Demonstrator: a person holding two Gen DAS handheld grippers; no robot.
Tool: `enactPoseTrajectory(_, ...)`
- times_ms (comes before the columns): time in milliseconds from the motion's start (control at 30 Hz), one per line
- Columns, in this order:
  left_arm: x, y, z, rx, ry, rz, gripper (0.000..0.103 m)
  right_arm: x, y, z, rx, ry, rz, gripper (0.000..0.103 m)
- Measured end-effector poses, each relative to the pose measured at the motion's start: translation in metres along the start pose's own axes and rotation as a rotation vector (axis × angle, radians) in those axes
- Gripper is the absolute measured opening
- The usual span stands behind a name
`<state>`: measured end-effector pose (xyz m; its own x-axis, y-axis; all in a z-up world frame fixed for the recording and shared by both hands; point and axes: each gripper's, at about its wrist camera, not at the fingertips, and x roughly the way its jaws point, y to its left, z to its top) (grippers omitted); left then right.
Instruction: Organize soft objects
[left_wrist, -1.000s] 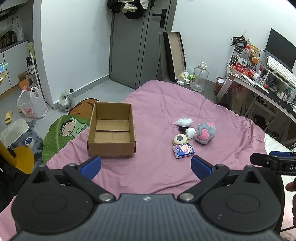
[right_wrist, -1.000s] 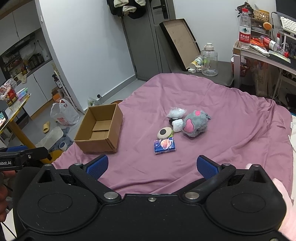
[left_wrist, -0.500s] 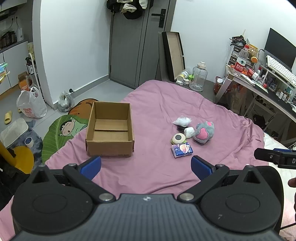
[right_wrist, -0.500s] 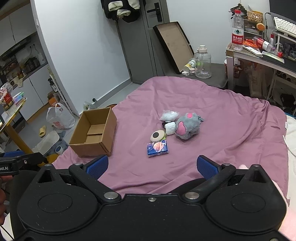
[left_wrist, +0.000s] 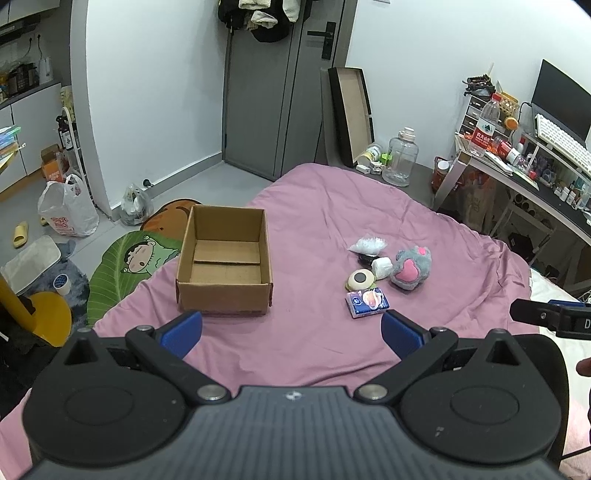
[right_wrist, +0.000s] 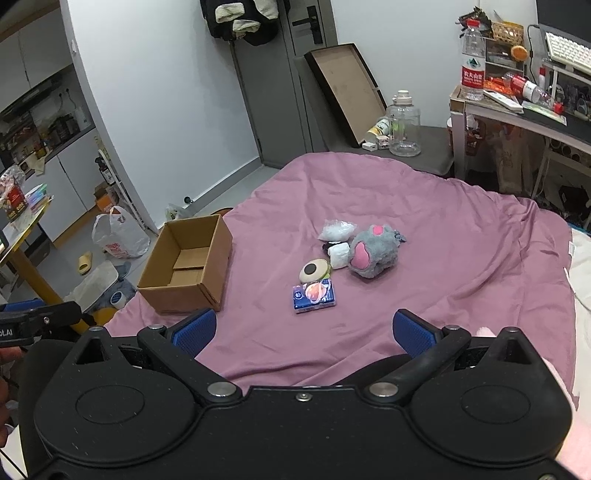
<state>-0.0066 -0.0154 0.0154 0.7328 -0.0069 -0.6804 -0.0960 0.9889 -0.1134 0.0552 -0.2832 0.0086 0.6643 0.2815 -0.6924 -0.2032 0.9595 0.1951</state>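
- While both tools hang over the near edge of the bed (left_wrist: 317, 343), the left tongs (left_wrist: 291, 328) and right tongs (right_wrist: 303, 328) stand wide apart, holding nothing.
- Compared with a second ago, both views have drawn back slightly (the objects sit a little farther off); no item has shifted.
- Nearest of the cluster lies the blue tissue pack (right_wrist: 314, 295), touching or just short of the round eye-patterned cushion (right_wrist: 314, 271) behind it.
- Beyond these: a small white roll (right_wrist: 338, 256), the grey plush paw (right_wrist: 373, 254), then a white fluffy bundle (right_wrist: 337, 229), all bunched close.
- Well apart to the left stands the open cardboard box (left_wrist: 225, 266), with nothing visible inside.
- Judgement: sorting has not begun; the retreat suggests positioning, and the tissue pack is the likeliest first pick.
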Motion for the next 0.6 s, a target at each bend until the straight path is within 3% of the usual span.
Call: enactPoseTrajectory(600,0.024,0.004,0.009,-0.045,0.023,-0.016,0.102,0.023,-0.005,0.007,0.018,0.038,0.010,0.103)
